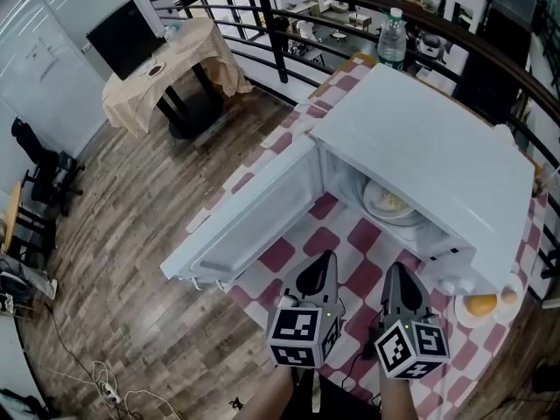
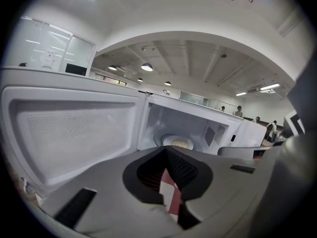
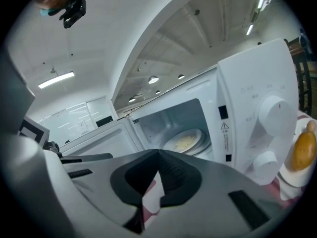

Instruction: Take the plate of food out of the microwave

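Plate of food [image 1: 389, 204] lies inside the microwave [image 1: 429, 147], on the floor of its cavity, a little toward the right side. It is a white plate with pale yellow food in the middle.

The microwave is white and it stands on a table covered with a red-and-white checked cloth [image 1: 350, 252]. Its door [image 1: 254, 221] is fully open and swings out to the left, so the inner side of the door faces the left gripper view. In the right gripper view the front panel with two round knobs [image 3: 272, 110] is at the right of the opening.

Both grippers are held in front of the opening, above the cloth, and they point toward the cavity. They do not touch the microwave or the plate. The left gripper [image 1: 322, 269] has its two fingers pressed together, with nothing between them. The right gripper [image 1: 398, 278] is just beside it, and its fingers are also together and empty.

Behind the microwave stands a water bottle [image 1: 392, 40]. At the right of the microwave, near the table edge, there is a small white dish [image 1: 512, 315] with an orange round food [image 1: 481, 304] on it.
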`<state>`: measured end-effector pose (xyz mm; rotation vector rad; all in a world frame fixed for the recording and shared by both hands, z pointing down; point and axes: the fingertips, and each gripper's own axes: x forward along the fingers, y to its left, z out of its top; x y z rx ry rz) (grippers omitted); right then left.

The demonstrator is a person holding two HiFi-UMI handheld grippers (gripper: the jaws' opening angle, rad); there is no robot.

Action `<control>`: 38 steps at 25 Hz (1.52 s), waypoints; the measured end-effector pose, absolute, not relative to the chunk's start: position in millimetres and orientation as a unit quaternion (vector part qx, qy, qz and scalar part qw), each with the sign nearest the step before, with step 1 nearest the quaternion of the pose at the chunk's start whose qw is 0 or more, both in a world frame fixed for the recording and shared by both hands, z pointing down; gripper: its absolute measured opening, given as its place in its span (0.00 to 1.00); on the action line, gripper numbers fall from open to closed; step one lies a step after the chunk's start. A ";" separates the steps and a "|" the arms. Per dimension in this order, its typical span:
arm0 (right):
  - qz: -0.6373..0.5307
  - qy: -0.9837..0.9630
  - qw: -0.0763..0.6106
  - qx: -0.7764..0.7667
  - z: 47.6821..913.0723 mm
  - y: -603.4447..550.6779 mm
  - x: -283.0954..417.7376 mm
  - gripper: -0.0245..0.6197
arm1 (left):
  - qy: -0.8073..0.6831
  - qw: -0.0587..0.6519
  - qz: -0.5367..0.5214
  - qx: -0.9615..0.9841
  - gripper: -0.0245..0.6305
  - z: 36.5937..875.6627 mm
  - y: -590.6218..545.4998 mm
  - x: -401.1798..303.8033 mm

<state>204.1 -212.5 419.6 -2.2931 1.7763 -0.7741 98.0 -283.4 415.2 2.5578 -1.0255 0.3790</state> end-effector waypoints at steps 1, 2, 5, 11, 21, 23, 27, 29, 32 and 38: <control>-0.259 0.588 0.070 -0.763 420.7 -213.3 204.5 0.03 | -0.361 0.182 0.134 0.905 0.05 416.1 -285.1 99.1; -0.260 0.585 0.071 -0.765 421.5 -214.0 205.0 0.03 | -0.359 0.185 0.135 0.905 0.05 417.0 -286.9 100.2; -0.262 0.577 0.068 -0.771 424.1 -217.1 207.2 0.03 | -0.349 0.189 0.137 0.908 0.05 419.6 -293.8 104.6; -0.261 0.554 0.067 -0.787 428.2 -229.2 215.2 0.03 | -0.325 0.197 0.139 0.914 0.05 426.2 -314.8 114.7; -0.269 0.509 0.073 -0.814 437.4 -251.4 228.6 0.03 | -0.271 0.218 0.149 0.926 0.05 440.6 -344.5 140.6; -0.271 0.499 0.075 -0.819 440.5 -255.1 231.4 0.03 | -0.263 0.229 0.148 0.925 0.05 444.0 -349.2 145.3; -0.283 0.480 0.088 -0.825 449.0 -260.7 236.3 0.03 | -0.248 0.263 0.146 0.921 0.05 453.0 -355.4 153.6; -0.288 0.473 0.093 -0.827 452.9 -264.2 239.0 0.03 | -0.239 0.275 0.149 0.919 0.05 457.4 -357.3 158.3; -0.292 0.467 0.091 -0.829 457.9 -270.1 242.0 0.03 | -0.223 0.278 0.155 0.921 0.05 462.7 -359.6 167.6; -0.300 0.453 0.096 -0.834 468.1 -279.5 250.9 0.04 | -0.210 0.281 0.162 0.922 0.06 473.0 -370.2 184.2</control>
